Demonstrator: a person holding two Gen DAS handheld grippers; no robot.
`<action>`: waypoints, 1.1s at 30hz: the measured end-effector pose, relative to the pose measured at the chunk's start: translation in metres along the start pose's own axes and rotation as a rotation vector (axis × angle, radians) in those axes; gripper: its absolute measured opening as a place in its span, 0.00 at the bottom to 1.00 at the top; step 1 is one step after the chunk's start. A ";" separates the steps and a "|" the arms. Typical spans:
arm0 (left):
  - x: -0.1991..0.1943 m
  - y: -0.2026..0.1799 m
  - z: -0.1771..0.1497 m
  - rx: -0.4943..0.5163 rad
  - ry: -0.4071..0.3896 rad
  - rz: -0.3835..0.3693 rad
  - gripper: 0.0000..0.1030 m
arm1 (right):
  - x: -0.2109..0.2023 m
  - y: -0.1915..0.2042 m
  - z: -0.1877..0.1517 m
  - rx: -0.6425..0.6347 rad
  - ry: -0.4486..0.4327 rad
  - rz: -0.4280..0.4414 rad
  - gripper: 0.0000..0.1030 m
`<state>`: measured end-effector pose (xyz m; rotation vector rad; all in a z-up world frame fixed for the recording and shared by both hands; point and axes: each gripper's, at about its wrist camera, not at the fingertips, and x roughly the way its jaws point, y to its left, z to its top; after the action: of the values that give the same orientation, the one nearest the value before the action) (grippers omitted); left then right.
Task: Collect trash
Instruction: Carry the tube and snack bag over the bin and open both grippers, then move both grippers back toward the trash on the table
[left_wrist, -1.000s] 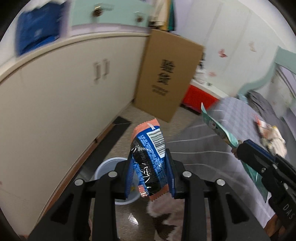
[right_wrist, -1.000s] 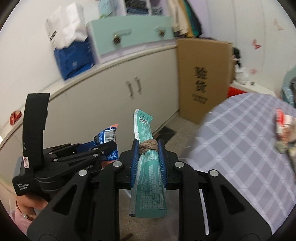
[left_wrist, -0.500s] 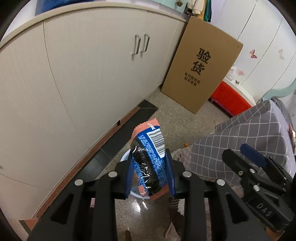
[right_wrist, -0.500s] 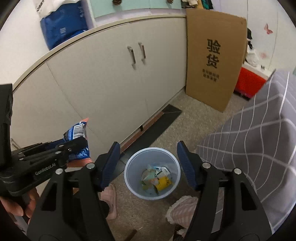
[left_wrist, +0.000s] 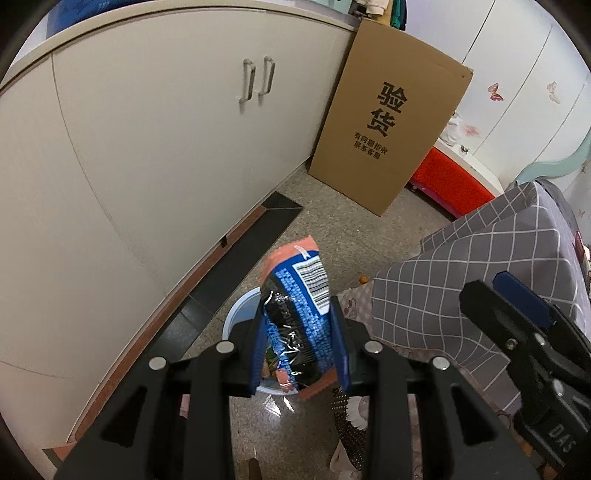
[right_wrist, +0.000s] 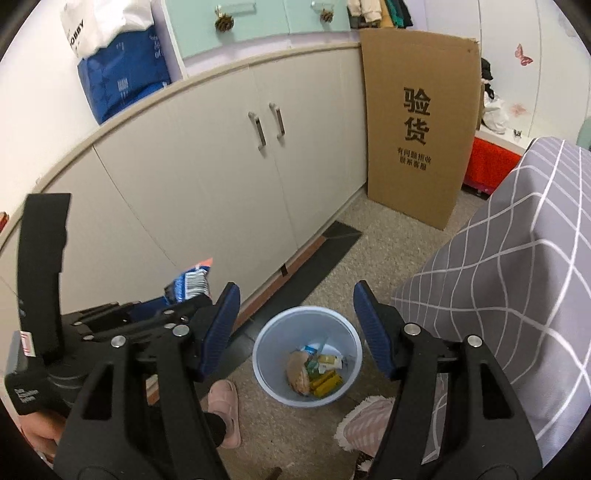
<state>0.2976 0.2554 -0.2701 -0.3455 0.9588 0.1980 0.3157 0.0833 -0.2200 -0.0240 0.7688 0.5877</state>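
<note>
My left gripper (left_wrist: 297, 312) is shut on a blue and orange snack wrapper (left_wrist: 291, 332), which stands upright between the pads above a light blue waste bin (left_wrist: 236, 314). The wrapper hides most of the bin in the left wrist view. In the right wrist view the bin (right_wrist: 269, 384) stands on the floor and holds several wrappers (right_wrist: 314, 373), among them a teal one. My right gripper (right_wrist: 295, 295) hangs open over the bin with nothing between its fingers. The left gripper (right_wrist: 195, 304) with its wrapper (right_wrist: 192, 282) shows to the left of it, and the right gripper (left_wrist: 489, 286) shows at the right edge of the left wrist view.
A beige cabinet (right_wrist: 207, 177) runs along the left, close behind the bin. A tall cardboard box (right_wrist: 417, 125) leans at its far end. A grey checked bedcover (right_wrist: 517, 280) hangs on the right. A pink slipper (right_wrist: 225, 410) and a small rug (right_wrist: 365, 421) lie beside the bin.
My right gripper opened and the teal wrapper it held dropped into the bin. Both grippers tipped down toward the bin. The left gripper kept its wrapper.
</note>
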 end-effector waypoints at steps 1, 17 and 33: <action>-0.001 -0.002 0.001 0.003 -0.002 -0.001 0.29 | -0.004 0.001 0.001 -0.005 -0.019 -0.003 0.66; -0.011 -0.010 0.017 -0.067 0.014 -0.032 0.71 | -0.054 -0.018 0.011 0.059 -0.163 -0.024 0.73; -0.118 -0.082 0.008 0.052 -0.225 -0.062 0.77 | -0.149 -0.058 0.010 0.127 -0.298 -0.068 0.75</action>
<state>0.2631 0.1809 -0.1525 -0.2976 0.7290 0.1517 0.2674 -0.0358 -0.1251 0.1504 0.5122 0.4634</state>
